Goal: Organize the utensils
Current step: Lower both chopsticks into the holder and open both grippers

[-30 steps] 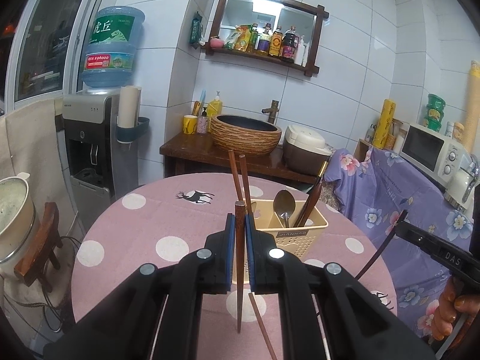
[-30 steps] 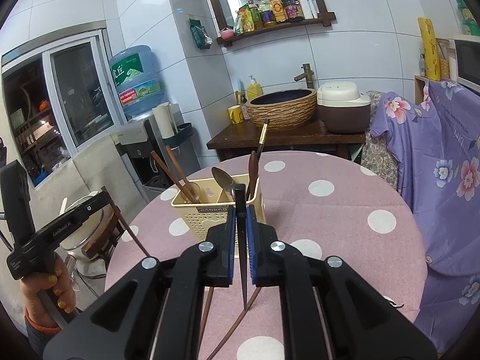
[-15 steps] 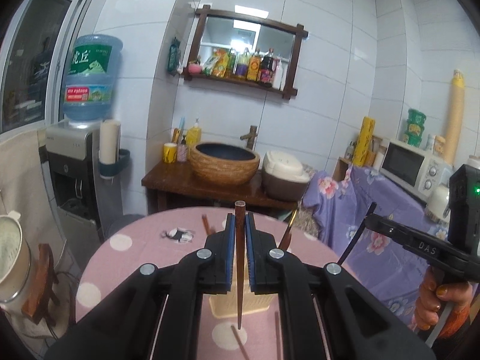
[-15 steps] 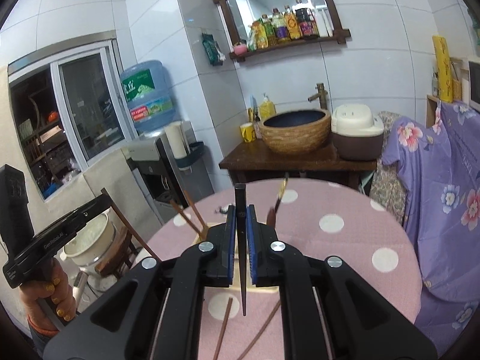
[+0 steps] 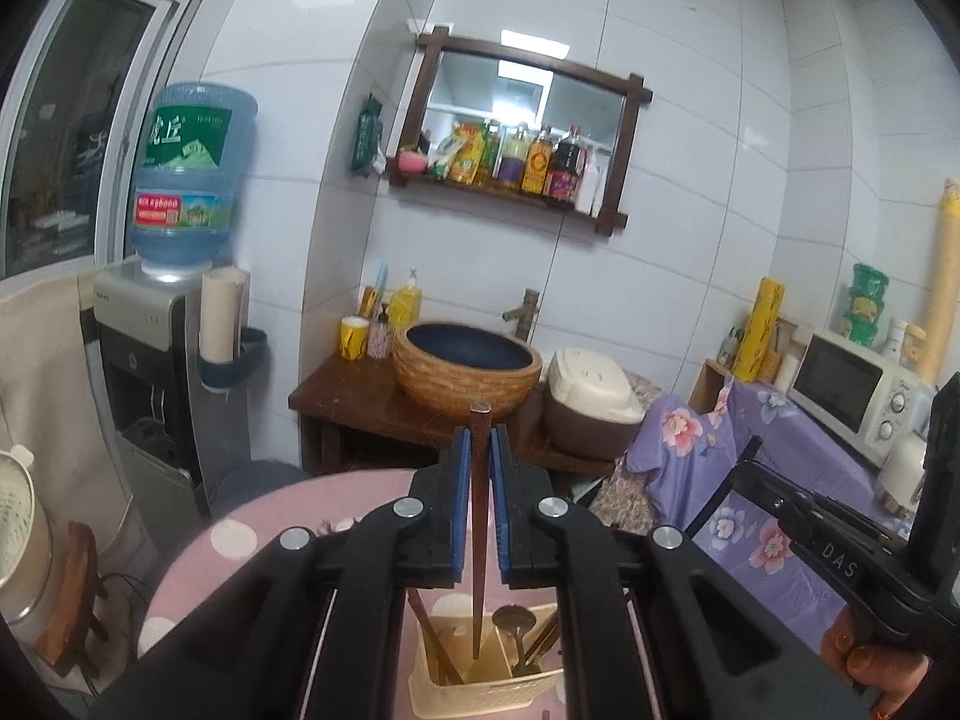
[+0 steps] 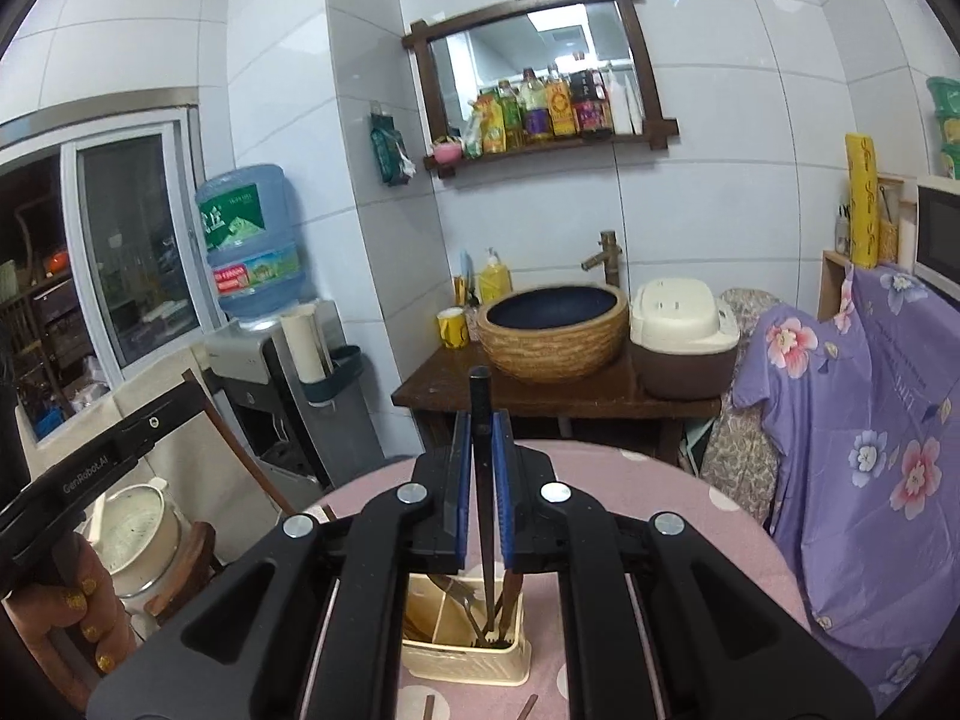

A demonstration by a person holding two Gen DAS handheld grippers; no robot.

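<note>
My left gripper (image 5: 478,450) is shut on a brown wooden chopstick (image 5: 478,540) that hangs tip-down over the cream utensil basket (image 5: 486,693). The basket holds chopsticks, a metal spoon (image 5: 514,621) and other utensils. My right gripper (image 6: 480,438) is shut on a black chopstick (image 6: 487,546), also upright, its tip down inside the basket (image 6: 465,654) beside a fork (image 6: 462,591). Both grippers are above the basket on the pink dotted table (image 6: 708,534).
Loose brown chopsticks (image 6: 428,708) lie on the table in front of the basket. Behind the table stand a wooden stand with a woven basin (image 5: 468,372), a rice cooker (image 5: 591,402), a water dispenser (image 5: 156,372) at left and a purple flowered cloth (image 6: 870,456) at right.
Both grippers have risen and moved forward over the basket, each keeping its chopstick upright. The basket has gone from ahead of the fingers to below them.
</note>
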